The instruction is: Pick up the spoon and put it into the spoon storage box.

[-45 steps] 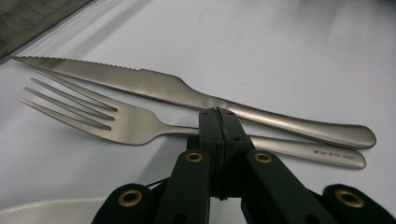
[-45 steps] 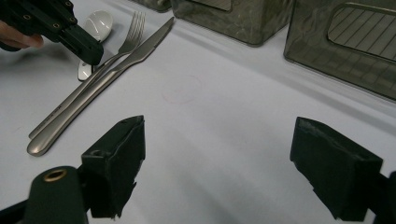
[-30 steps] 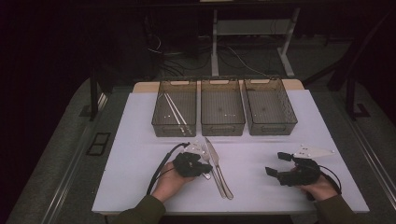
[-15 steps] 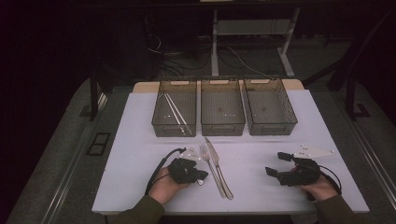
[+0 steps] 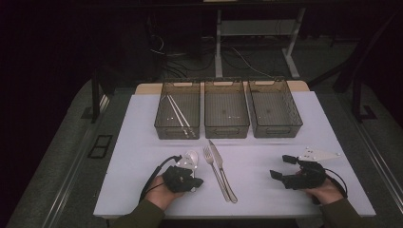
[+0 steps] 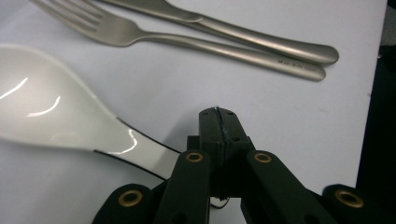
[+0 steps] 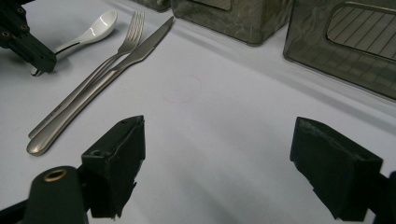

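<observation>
The left hand-held gripper (image 5: pixel 196 182) sits with jaws pressed together beside the handle of the white spoon (image 5: pixel 190 159), gripping nothing; the handle passes along its left flank, probably ahead of a pickup for sorting. The spoon lies flat on the table (image 5: pixel 142 142), at 7 o'clock from the centre, long axis running 12 to 6, bowl toward 12 and the trays (image 5: pixel 227 129). Fork (image 5: pixel 214 168) and knife (image 5: pixel 222 170) lie parallel just at its 3 o'clock. The right hand-held gripper (image 5: pixel 280 167) rests wide open at 4 o'clock, idle.
</observation>
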The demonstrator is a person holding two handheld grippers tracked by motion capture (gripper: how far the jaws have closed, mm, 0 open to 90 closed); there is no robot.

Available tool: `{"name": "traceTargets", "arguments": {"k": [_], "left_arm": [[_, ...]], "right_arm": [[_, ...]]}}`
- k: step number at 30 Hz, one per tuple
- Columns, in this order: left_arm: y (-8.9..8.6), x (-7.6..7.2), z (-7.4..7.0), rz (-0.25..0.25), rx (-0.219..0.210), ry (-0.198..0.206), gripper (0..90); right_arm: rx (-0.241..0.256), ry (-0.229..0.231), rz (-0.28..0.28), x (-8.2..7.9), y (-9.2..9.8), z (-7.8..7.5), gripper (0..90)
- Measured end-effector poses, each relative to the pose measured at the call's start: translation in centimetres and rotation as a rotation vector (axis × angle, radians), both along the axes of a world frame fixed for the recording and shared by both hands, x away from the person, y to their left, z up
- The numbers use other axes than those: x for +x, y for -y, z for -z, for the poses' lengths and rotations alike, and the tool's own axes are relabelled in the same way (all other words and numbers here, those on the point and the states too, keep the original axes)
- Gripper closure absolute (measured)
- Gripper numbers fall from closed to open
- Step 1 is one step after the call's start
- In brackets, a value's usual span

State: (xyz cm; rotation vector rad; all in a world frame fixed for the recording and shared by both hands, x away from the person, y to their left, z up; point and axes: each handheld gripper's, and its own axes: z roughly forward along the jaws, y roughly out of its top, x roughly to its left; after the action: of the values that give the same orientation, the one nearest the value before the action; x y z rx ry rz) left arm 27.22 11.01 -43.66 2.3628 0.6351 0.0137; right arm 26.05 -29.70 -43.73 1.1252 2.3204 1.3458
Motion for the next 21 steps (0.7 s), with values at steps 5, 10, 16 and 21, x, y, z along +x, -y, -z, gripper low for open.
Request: {"name": "traceTargets", "arguments": {"k": [5, 10, 16, 21], "left_arm": [[-1.2, 0.1, -0.2, -0.025, 0.005, -0.001, 89.2], [-2.2, 0.1, -0.2, -0.051, 0.003, -0.002, 89.2], [-4.3, 0.3, -0.2, -0.086, 0.017, 0.012, 89.2], [-6.2, 0.8, -0.1, -0.11, 0.011, 0.02, 89.1]], "right_arm": [[0.001, 0.0, 0.002, 0.0, 0.0, 0.0, 17.8], [0.0, 0.0, 0.001, 0.0, 0.0, 0.0, 17.8], [0.0, 0.0, 0.002, 0.0, 0.0, 0.0, 17.8], [-0.001, -0.002, 0.002, 0.0, 0.0, 0.0, 17.8]]}}
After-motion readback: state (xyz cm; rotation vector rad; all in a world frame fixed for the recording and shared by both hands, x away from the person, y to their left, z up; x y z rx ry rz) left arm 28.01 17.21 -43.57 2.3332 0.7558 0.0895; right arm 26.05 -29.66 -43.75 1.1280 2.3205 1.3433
